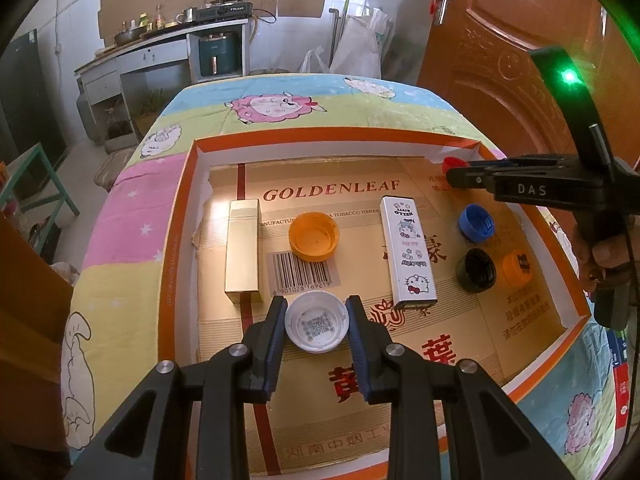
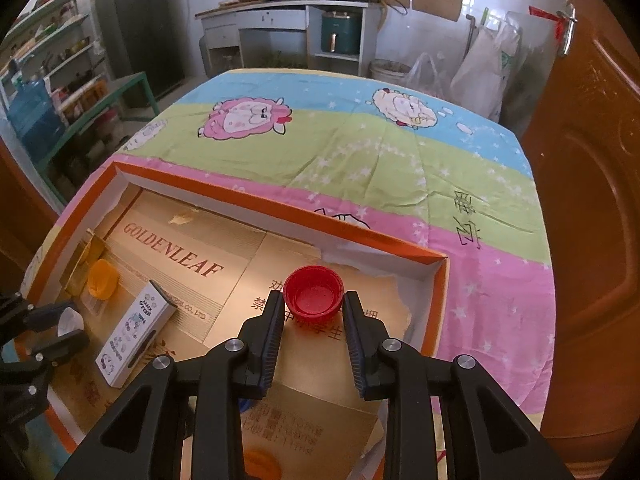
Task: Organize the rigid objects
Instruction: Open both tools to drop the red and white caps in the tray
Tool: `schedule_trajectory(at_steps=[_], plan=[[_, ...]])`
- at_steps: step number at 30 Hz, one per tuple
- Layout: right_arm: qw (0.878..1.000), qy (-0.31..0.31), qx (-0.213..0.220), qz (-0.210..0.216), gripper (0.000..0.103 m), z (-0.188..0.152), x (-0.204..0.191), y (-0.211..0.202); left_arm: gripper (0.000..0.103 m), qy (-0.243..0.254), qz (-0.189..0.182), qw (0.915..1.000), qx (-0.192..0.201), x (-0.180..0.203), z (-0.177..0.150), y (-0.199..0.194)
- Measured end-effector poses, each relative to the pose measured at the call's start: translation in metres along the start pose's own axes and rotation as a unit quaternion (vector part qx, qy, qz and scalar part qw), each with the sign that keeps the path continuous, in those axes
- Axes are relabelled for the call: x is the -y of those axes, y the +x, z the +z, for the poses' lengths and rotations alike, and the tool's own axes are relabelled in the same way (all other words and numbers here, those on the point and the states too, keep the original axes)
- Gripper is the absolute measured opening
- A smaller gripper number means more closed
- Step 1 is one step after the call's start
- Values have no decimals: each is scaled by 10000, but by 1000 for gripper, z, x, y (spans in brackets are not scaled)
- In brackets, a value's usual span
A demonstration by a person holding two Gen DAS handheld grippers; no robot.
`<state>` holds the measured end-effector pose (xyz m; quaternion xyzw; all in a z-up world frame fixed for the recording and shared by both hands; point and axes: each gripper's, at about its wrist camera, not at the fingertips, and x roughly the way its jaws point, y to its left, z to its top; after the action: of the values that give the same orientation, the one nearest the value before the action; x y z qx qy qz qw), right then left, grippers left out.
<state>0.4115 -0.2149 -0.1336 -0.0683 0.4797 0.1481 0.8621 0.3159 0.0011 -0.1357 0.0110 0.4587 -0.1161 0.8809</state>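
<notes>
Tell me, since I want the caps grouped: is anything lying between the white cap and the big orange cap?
Nothing visible: bare cardboard with a printed barcode separates the white cap, clamped in the left gripper, from the big orange cap.

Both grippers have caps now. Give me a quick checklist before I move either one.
1. Left gripper shut on white cap: ok, pads touch both sides.
2. Right gripper shut on red cap: ok, though only near the fingertips.
3. Red cap lifted clear of tray floor: cannot tell.
4. White cap lifted clear: cannot tell.
5. Space ahead of white cap: not ok, orange cap and gold box lie close.
6. Grippers apart from each other: ok.
</notes>
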Motion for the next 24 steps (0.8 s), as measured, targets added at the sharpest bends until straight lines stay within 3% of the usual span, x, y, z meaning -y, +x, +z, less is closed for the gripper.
schedule_trajectory(at_steps=[11, 15, 19, 24], plan=[[9998, -91, -143, -60, 31, 0, -3, 7, 31, -87, -108, 9998, 105, -5, -2, -2], [9998, -86, -156, -79, 32, 1, -3, 9, 36, -85, -118, 9998, 130, -5, -2, -3], [9998, -67, -122, -136, 42, 1, -3, 7, 48, -41, -151, 9997, 200, -2, -1, -7], [9999, 60, -18, -149, 43, -4, -2, 0, 50, -117, -239, 9988, 400, -3, 0, -20]])
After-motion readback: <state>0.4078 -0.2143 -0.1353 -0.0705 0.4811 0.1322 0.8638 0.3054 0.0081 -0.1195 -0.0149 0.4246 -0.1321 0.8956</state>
